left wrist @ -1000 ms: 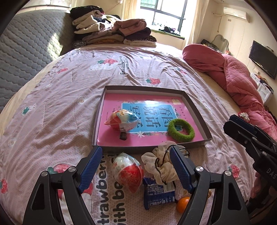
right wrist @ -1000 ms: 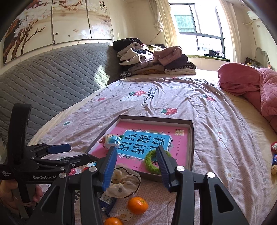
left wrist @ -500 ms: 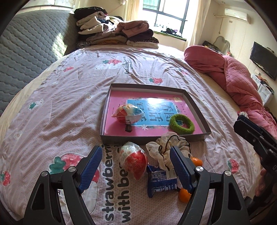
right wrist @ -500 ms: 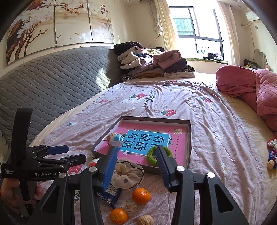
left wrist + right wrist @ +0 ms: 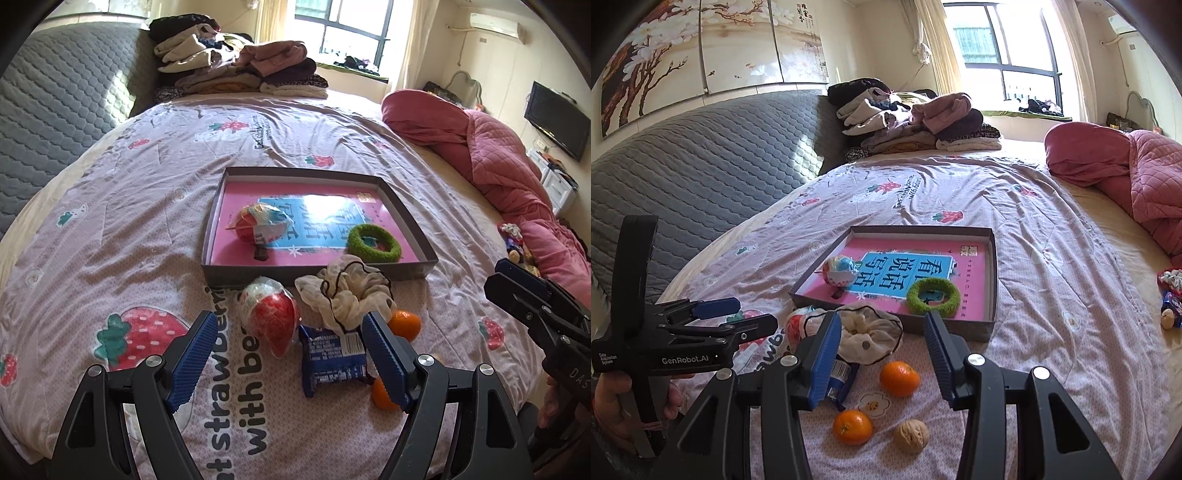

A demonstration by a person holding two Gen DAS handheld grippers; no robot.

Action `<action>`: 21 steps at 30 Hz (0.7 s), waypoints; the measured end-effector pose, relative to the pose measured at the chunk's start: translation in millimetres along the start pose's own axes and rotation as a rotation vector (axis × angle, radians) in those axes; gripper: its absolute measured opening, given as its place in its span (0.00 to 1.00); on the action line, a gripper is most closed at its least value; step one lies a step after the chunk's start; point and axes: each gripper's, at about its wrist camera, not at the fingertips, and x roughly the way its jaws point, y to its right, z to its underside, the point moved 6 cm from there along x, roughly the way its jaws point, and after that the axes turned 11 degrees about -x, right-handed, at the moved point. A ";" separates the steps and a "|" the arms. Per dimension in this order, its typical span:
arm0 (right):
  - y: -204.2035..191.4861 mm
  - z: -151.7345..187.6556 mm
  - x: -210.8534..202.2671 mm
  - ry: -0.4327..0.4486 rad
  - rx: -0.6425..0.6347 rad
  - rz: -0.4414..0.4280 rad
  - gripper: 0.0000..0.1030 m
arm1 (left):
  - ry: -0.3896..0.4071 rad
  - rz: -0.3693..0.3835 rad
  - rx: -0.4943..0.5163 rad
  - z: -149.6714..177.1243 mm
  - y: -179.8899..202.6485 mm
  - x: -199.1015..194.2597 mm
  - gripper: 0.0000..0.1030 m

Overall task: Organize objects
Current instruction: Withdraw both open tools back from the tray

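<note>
Pink lining shows inside the shallow grey box [image 5: 424, 236] that lies on the strawberry-print bedspread [image 5: 110, 221] in the left wrist view; a foil-wrapped egg [image 5: 258, 221] and a green fuzzy ring [image 5: 375, 243] lie in it, apart from each other. Just outside its near wall lie a second wrapped egg [image 5: 271, 314], a cream scrunchie [image 5: 347, 291], a blue snack packet [image 5: 332, 360] and two oranges [image 5: 404, 325], partly hidden behind one blue pad. The left tool [image 5: 286, 354] hangs above these with its jaws spread and nothing between them. In the right wrist view the right tool [image 5: 882, 354] is likewise spread and empty, over the scrunchie [image 5: 868, 332] and packet [image 5: 842, 380], with two oranges [image 5: 899, 378] and a walnut [image 5: 911, 435] on the bedspread below it. The box [image 5: 991, 280] sits just beyond. A hand [image 5: 613, 398] grips the left tool's handle at the left edge.
</note>
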 end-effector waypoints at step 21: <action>-6.7 29.3 -13.9 -0.049 -0.002 0.028 0.45 | -0.013 0.027 0.036 20.7 16.7 -10.8 0.79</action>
